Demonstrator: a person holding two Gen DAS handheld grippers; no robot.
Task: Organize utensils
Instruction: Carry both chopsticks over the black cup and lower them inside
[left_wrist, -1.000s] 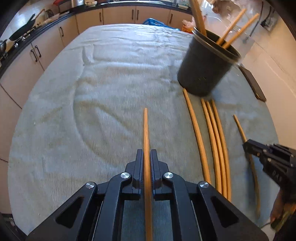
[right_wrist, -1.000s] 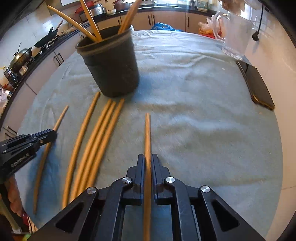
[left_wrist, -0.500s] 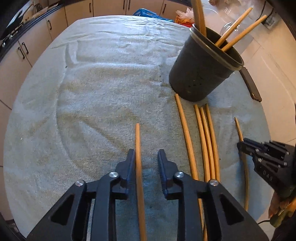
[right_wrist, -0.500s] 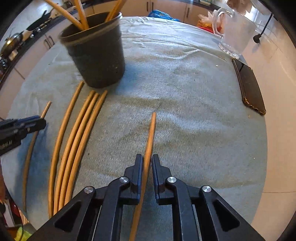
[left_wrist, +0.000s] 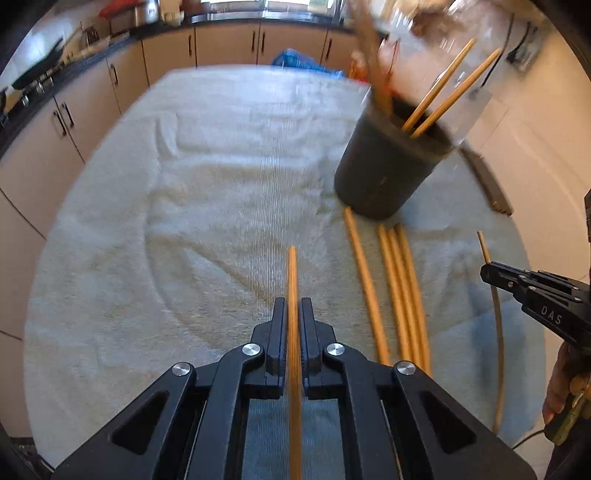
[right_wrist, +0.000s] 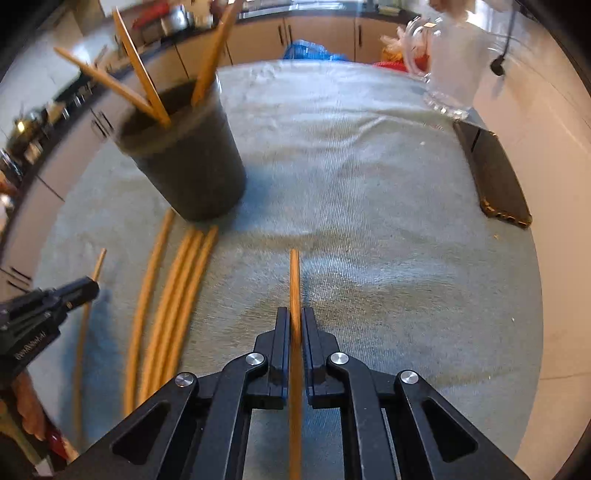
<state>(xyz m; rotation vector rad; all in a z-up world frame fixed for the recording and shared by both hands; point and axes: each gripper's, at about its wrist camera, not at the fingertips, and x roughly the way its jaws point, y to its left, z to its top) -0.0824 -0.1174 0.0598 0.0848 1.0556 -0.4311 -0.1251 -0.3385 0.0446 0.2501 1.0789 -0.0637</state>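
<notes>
Your left gripper (left_wrist: 293, 314) clamps one chopstick (left_wrist: 291, 273); your right gripper (right_wrist: 294, 325) clamps another chopstick (right_wrist: 294, 280); four more lie on the towel (right_wrist: 369, 192) below the black holder (right_wrist: 192, 166). Both sticks project far forward; expect either tip to strike the holder rim and tip it, or the stick to pivot in the pads.

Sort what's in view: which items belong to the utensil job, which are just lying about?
In the job:
- left gripper, shut on a chopstick
- right gripper, shut on another chopstick
- loose chopsticks on the cloth
- black holder with chopsticks standing in it

Lying about:
- dark phone
- glass jug
- blue bag
</notes>
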